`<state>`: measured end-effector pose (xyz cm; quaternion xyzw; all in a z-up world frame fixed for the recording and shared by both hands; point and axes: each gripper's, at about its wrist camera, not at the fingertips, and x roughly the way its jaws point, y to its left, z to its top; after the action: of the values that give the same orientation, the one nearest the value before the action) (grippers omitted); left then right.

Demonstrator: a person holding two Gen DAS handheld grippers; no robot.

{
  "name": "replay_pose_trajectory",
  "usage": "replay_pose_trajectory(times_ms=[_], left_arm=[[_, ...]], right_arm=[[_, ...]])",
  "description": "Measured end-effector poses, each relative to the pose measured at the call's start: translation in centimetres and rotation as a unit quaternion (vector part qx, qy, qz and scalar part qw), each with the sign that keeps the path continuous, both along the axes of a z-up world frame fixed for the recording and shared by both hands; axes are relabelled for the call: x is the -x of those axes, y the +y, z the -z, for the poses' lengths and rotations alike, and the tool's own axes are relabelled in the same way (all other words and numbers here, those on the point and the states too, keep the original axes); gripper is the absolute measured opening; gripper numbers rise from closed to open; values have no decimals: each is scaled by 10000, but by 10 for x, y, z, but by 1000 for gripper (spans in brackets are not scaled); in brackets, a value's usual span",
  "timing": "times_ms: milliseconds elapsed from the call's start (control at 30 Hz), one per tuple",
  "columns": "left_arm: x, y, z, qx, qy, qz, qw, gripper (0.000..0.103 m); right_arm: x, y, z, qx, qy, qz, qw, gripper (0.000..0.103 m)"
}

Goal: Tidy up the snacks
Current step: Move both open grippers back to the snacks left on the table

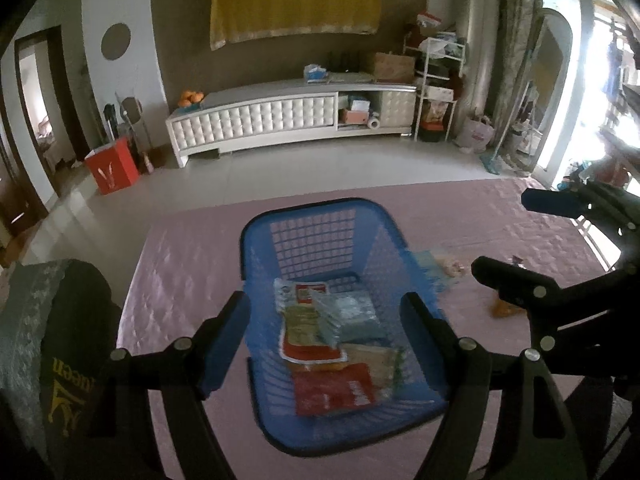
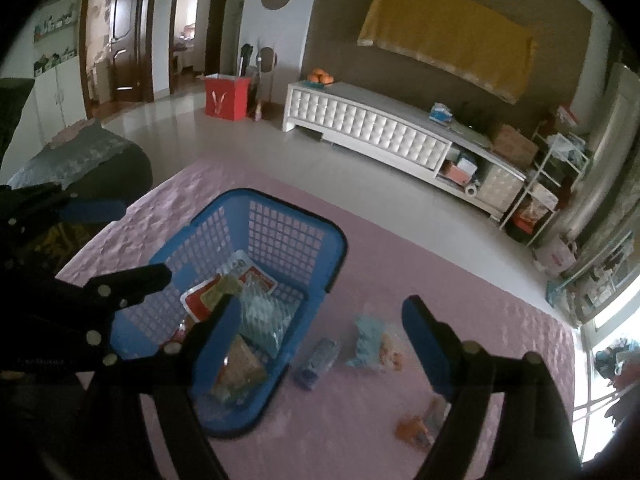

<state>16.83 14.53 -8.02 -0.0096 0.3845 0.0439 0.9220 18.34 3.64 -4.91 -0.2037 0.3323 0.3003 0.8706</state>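
Several snack packets (image 1: pixel 332 344) lie heaped in a blue plastic basket (image 1: pixel 312 240) that stands on a pink quilted cover (image 1: pixel 184 248), apparently gathered there so the loose food ends up in one container. Red, green and pale blue wrappers overlap on the basket floor. A few more packets wait outside it on the cover: a small blue one (image 2: pixel 316 362) just beside the basket wall, a light blue pouch (image 2: pixel 374 344) near that, and an orange pack (image 2: pixel 418 428) further toward the front edge. Judging by these, the sorting is well along but not finished.

Both claws hang over the basket, angled downward. The left gripper (image 1: pixel 326 334) stands with its blue pads wide apart, nothing between them and nothing touched. The right gripper (image 2: pixel 320 340) is likewise spread wide and empty, one pad over the basket's edge and the other over the loose packets, which look like the likely next pick.
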Motion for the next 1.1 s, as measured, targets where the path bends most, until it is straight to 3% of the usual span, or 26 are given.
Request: replay_pose_trajectory(times_ms=[300, 600, 1100], left_arm=[[9, -48, -12, -35, -69, 384, 9992, 75], [-7, -100, -11, 54, -11, 656, 9978, 75], [-65, -163, 30, 233, 409, 773, 9959, 77]], right_arm=[[14, -45, -11, -137, 2, 327, 9994, 86], [17, -91, -7, -244, 83, 669, 9974, 86], [-27, -152, 26, -380, 492, 1181, 9911, 86]])
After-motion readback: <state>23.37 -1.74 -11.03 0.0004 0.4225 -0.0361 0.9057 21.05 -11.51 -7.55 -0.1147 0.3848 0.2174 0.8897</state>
